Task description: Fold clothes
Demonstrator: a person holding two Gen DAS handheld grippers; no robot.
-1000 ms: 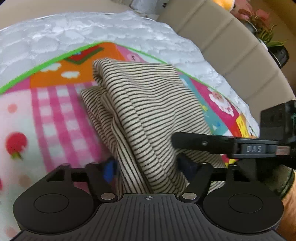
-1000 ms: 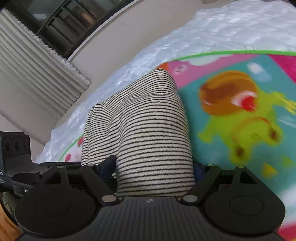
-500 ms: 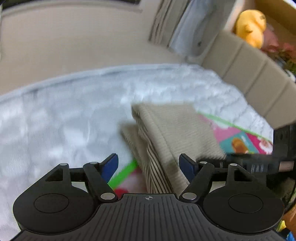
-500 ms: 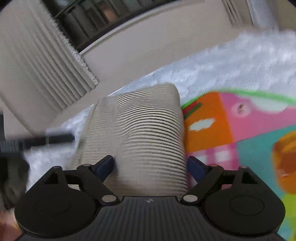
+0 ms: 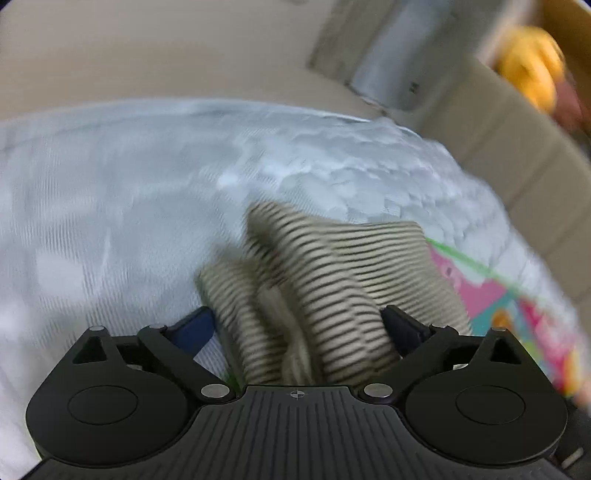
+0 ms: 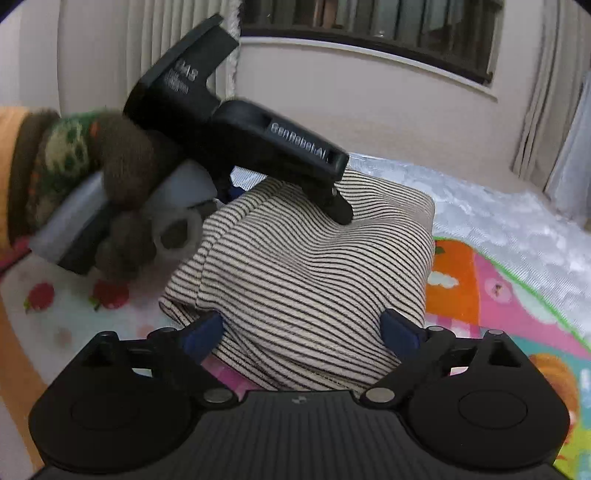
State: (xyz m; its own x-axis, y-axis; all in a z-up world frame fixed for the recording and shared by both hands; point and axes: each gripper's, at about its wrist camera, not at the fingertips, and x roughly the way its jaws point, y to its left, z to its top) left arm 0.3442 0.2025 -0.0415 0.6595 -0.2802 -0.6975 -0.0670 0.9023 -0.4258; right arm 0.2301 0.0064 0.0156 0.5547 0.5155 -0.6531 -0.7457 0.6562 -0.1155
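A folded cream garment with thin black stripes (image 5: 332, 266) lies as a thick bundle where the colourful play mat (image 5: 480, 295) meets the white quilt (image 5: 110, 203). My left gripper (image 5: 297, 328) straddles one end. Its jaws are opening; the left pad stands clear of the cloth. In the right wrist view the same garment (image 6: 314, 266) runs between the blue pads of my right gripper (image 6: 301, 332), which stand wide at its sides. The left gripper (image 6: 288, 192) shows there too, held by a gloved hand (image 6: 122, 155), with one fingertip (image 6: 341, 214) resting on the cloth.
The play mat (image 6: 480, 295) spreads to the right, the quilt (image 6: 498, 221) beyond it. A beige padded panel (image 5: 517, 155) and a yellow toy (image 5: 532, 74) stand at the far right. A wall with blinds (image 6: 110, 55) and a window (image 6: 369, 22) rises behind.
The garment has travelled from the middle of the mat to its edge by the white quilt. Both grippers' jaws have widened, and the right gripper's view has rolled.
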